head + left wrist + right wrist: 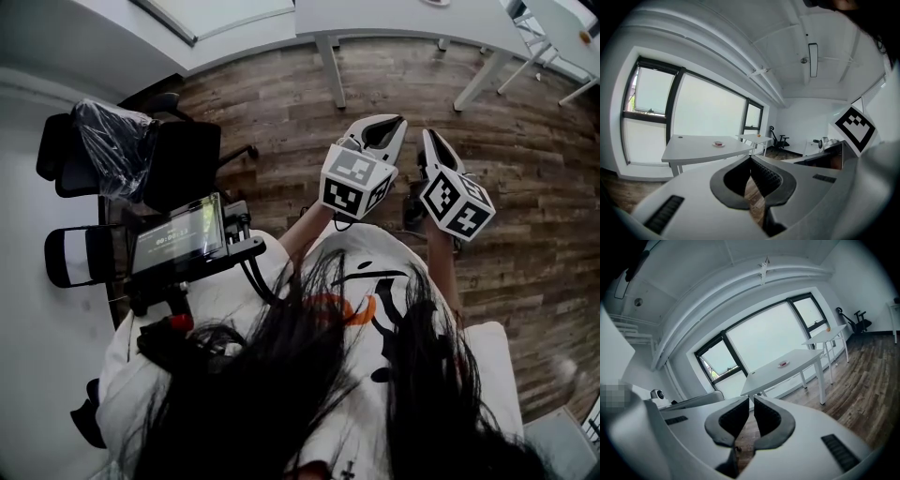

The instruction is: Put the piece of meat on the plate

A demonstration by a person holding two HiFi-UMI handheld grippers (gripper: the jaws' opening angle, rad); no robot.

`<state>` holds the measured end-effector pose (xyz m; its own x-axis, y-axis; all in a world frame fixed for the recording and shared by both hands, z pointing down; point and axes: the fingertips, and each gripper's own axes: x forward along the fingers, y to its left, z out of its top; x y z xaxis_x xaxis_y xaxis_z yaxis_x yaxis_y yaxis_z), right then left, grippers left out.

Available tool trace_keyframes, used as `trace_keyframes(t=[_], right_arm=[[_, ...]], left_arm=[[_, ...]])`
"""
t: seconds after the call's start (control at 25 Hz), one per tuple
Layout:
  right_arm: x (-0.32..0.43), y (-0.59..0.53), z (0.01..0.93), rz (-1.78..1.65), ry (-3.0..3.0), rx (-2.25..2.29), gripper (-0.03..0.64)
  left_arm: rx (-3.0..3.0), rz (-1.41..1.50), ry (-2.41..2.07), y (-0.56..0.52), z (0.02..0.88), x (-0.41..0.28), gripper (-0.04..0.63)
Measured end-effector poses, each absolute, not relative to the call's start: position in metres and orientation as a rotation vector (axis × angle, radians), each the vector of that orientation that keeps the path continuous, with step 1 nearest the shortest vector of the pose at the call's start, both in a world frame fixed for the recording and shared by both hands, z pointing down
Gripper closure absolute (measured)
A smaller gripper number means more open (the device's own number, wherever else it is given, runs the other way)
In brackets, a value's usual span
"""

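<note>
Far off, a small plate (718, 144) with something reddish on it lies on a white table (693, 149); it is too small to make out. The right gripper view shows the same plate (783, 363) on that table (778, 373). A small orange object (828, 329) sits on a second table behind. My left gripper (751, 160) is shut with nothing in it and points across the room. My right gripper (751, 399) is shut and empty too. In the head view both grippers, left (397, 121) and right (427, 135), are held side by side in front of the person, above the wooden floor.
White tables (403, 19) stand along the far side of the wood floor (525, 187). Black office chairs (178, 159) are at the left, one under clear plastic. A device with a screen (178, 234) hangs at the person's chest. Another dark chair (779, 138) stands by the far wall.
</note>
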<state>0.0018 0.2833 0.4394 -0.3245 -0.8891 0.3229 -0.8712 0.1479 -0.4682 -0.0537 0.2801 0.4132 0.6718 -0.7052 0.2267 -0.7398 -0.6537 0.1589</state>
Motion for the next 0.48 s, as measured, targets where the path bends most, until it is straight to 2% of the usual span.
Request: trace_keyframes(t=[0.48], right_arm=[[0.0030, 0.2817, 0.4359, -0.910, 2.356, -1.813, 0.577]], left_arm=[[2.664, 0.199, -1.162, 0.2779, 0.4092, -0.0526, 0.589]])
